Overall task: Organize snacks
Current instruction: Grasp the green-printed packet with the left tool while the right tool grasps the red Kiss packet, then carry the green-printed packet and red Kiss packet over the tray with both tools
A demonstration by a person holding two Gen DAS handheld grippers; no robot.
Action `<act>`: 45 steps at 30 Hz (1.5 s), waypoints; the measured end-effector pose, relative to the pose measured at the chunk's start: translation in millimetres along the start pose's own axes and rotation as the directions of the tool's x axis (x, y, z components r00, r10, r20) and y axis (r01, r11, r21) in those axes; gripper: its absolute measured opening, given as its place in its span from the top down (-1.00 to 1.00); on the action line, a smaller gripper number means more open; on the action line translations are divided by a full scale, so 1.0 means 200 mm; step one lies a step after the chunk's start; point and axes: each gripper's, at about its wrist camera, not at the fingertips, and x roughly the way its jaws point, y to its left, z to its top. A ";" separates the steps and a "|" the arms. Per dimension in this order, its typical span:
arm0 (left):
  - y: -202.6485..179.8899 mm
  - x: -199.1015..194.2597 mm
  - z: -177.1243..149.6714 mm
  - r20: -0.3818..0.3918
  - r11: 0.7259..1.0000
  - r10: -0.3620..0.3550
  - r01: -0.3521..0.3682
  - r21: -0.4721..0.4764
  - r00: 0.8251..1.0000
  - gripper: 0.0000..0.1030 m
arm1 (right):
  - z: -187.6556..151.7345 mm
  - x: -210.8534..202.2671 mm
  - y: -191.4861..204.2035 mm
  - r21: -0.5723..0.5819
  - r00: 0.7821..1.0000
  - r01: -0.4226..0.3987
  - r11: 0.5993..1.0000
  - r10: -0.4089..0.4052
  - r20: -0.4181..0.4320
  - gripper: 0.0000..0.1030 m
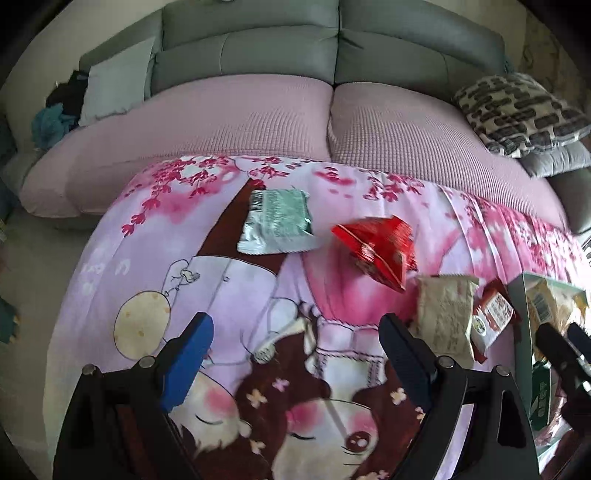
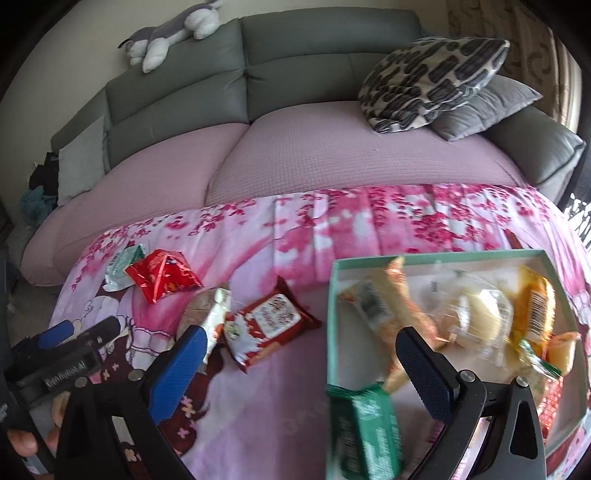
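Snack packets lie on a pink cartoon-print cloth (image 1: 258,295). A green-and-silver packet (image 1: 277,227) and a red packet (image 1: 380,249) lie ahead of my open, empty left gripper (image 1: 295,343). A beige packet (image 1: 445,317) and a red-and-white packet (image 1: 493,319) lie to its right. My right gripper (image 2: 303,354) is open and empty at the left edge of a green box (image 2: 436,256) holding several packets. A green packet (image 2: 365,432) rests blurred at the box's near corner. The beige packet (image 2: 210,314) and red-and-white packet (image 2: 269,325) lie left of the box.
A grey sofa (image 2: 295,55) with a pink cover (image 2: 332,155) stands behind the cloth. Patterned and grey cushions (image 2: 436,81) sit at its right, a plush toy (image 2: 173,33) on its back. The left gripper shows in the right wrist view (image 2: 74,332).
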 end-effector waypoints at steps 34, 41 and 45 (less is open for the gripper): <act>0.16 0.54 0.42 -0.129 0.992 -0.118 0.111 -0.064 0.985 -0.49 | 0.24 0.63 0.62 -0.224 0.961 -0.267 0.937 0.242 -0.132 -0.73; 0.19 0.51 0.41 -0.093 0.991 -0.108 0.100 -0.088 0.990 -0.05 | 0.23 0.66 0.60 -0.193 0.955 -0.283 0.939 0.258 -0.144 -0.34; 0.18 0.46 0.37 -0.075 0.990 -0.100 0.092 -0.104 0.992 0.00 | 0.22 0.62 0.56 -0.172 0.956 -0.282 0.944 0.261 -0.131 -0.17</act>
